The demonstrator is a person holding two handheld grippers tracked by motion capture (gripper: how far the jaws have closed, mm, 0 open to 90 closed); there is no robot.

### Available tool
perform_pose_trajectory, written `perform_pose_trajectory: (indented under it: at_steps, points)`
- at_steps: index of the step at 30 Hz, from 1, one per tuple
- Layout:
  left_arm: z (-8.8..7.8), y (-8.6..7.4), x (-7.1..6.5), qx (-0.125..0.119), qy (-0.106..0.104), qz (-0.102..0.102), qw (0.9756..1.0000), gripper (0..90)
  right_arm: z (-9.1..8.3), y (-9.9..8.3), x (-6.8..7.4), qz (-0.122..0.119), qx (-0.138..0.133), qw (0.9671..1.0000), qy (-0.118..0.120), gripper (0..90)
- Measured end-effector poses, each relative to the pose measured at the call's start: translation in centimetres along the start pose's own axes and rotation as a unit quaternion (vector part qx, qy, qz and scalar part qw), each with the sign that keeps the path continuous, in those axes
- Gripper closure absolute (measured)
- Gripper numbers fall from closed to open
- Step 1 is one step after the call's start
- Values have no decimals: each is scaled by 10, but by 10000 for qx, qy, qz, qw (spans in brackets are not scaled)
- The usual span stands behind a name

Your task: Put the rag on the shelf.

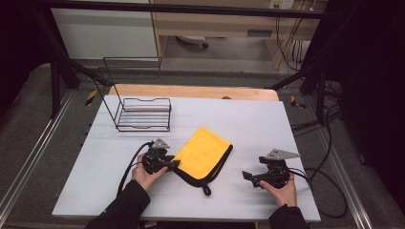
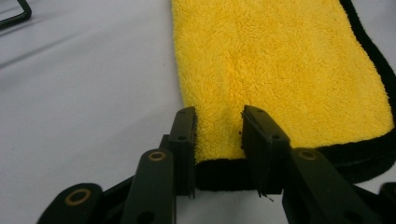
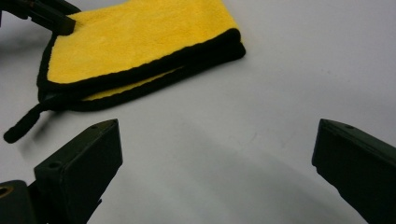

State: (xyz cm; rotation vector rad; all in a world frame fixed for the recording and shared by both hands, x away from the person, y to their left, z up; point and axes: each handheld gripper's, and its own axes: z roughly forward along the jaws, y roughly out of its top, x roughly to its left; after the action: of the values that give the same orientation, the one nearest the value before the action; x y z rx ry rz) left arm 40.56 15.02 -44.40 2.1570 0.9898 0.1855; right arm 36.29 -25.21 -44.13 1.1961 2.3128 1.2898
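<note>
The white table (image 1: 267, 124) carries a wire rack (image 1: 141, 112) at its far left; the folded yellow cloth (image 1: 203, 151) lies mid-table near the front; the left gripper (image 2: 218, 140) straddles the cloth's black-edged corner, jaws narrowed around it; the right gripper (image 3: 215, 154) rests well apart, jaws spread wide over bare table.

In the left gripper view the yellow cloth (image 2: 280, 70) runs off the top edge. Whether the left tool (image 2: 218, 135) already presses its corner cannot be told. The wire rack (image 2: 16, 14) there is cut to a corner.
</note>
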Motion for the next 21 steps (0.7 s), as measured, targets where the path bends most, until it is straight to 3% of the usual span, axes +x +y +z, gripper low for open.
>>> perform_pose_trajectory:
  at_steps: [5, 10, 16, 21]
  points:
    - [1, 0, -2, 27, -3, -87, 10000, 711, 5, 6, 11, -34, 22, 10000, 30, 42]
    - [1, 2, -7, 100, 124, 12, 9999, 732, 10, 10, 22, -38, -40, 9999, 111, 64]
    - [2, 2, -9, 111, 179, 69, 9998, 751, 26, 17, 46, -116, 32, 9999, 86, 105]
    - [2, 2, -9, 111, 169, 85, 9998, 754, 45, 23, 67, -30, 118, 9998, 136, 142]
